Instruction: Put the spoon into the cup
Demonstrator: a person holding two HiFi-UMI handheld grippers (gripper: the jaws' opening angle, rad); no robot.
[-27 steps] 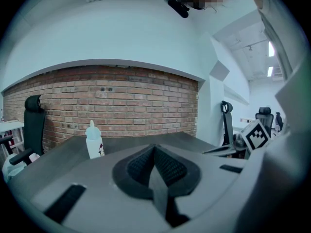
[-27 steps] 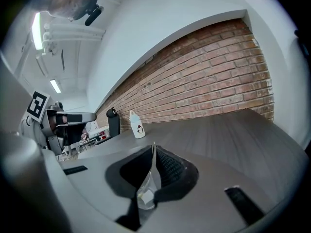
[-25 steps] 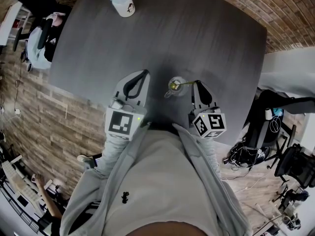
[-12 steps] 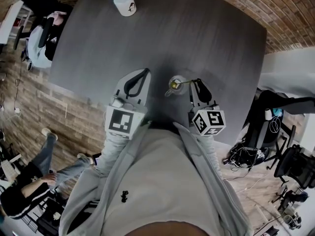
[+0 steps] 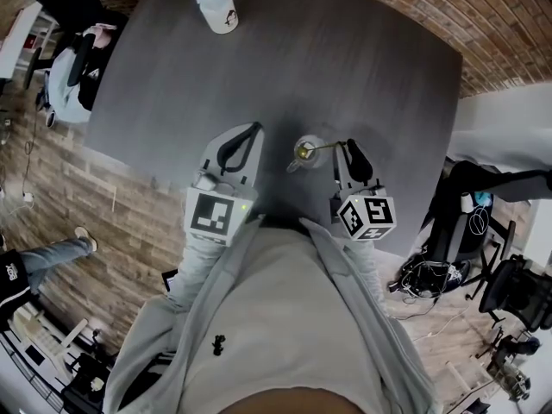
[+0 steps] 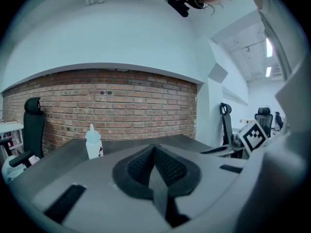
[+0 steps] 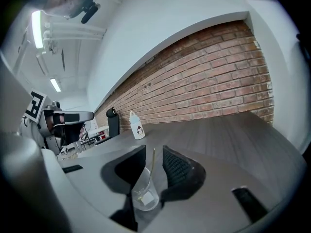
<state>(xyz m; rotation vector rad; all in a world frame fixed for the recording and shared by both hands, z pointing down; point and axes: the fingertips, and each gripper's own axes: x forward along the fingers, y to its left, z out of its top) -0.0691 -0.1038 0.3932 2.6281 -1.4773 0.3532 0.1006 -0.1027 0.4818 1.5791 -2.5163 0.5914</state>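
A clear glass cup [image 5: 306, 151] stands on the dark grey table [image 5: 362, 59] near its front edge. A thin golden spoon [image 5: 323, 147] rests in it, handle leaning right. My right gripper [image 5: 348, 147] is just right of the cup; its jaws have just been opening. In the right gripper view the cup [image 7: 145, 194] sits low between the jaws and the spoon handle [image 7: 152, 168] rises free between them, with the right gripper [image 7: 153, 152] open. My left gripper [image 5: 252, 130] hovers left of the cup, the left gripper [image 6: 155, 150] shut on nothing.
A white squeeze bottle [image 5: 216, 5] stands at the table's far edge, also seen as the bottle [image 6: 93, 142] and the bottle [image 7: 137, 126]. A brick wall lies behind the table. Office chairs [image 5: 509, 291] and cables crowd the floor at right.
The right gripper's jaws have opened off the spoon handle, which now leans in the cup by itself. The left gripper stayed put. A person on the floor at lower left walked off.
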